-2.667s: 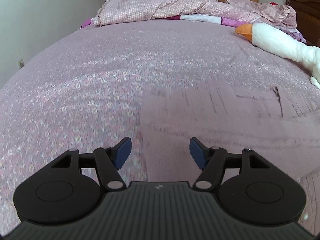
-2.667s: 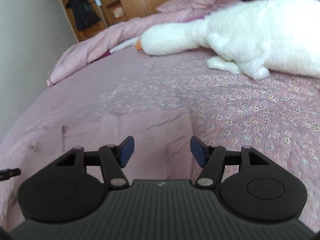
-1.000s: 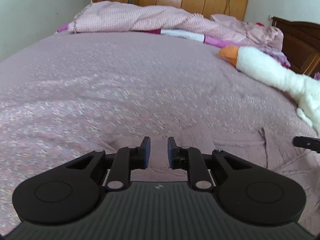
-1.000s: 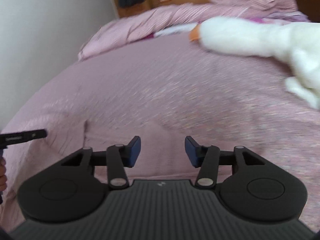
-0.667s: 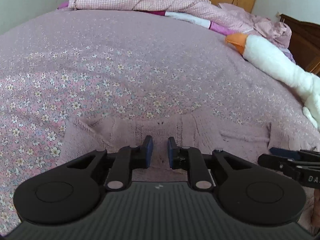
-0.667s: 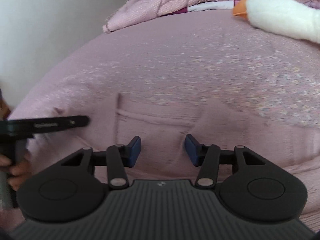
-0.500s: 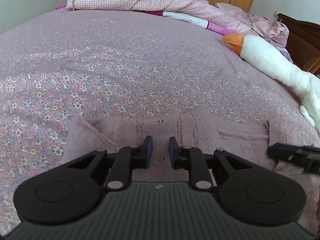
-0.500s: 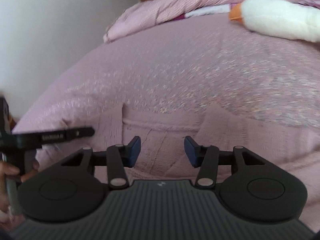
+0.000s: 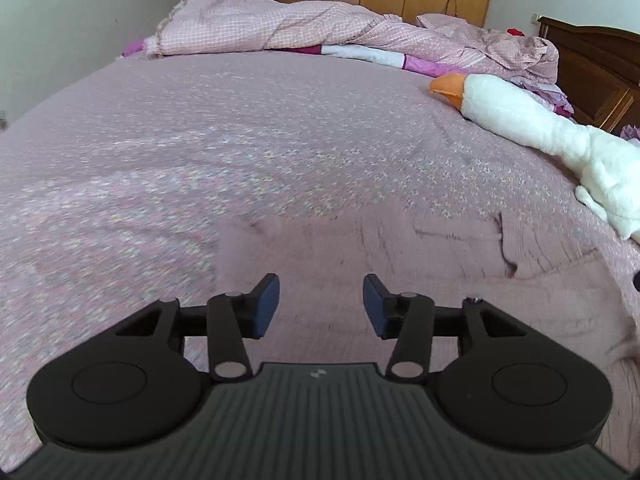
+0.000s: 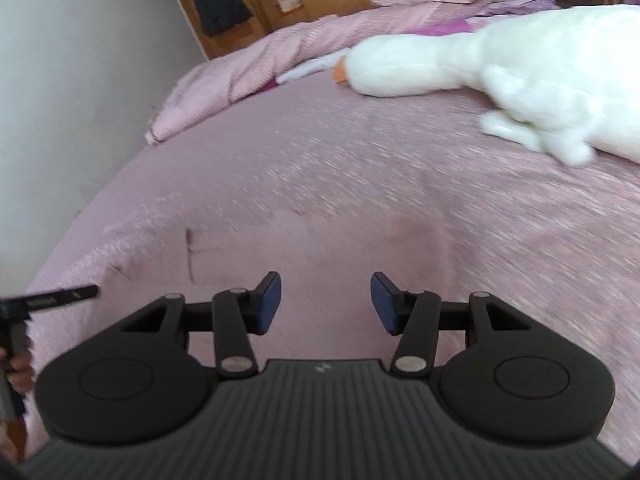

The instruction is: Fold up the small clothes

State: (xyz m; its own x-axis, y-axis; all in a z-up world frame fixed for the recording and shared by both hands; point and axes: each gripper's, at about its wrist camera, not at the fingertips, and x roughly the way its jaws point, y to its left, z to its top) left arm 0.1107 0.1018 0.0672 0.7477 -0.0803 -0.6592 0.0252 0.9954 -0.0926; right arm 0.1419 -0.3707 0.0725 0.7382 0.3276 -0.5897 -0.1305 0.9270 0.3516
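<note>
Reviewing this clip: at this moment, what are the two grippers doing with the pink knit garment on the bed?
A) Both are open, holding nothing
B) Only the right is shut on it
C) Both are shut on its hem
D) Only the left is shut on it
A: the left gripper and the right gripper both show a wide gap between their blue fingers, and the pink knit garment lies on the bed, ungripped.
</note>
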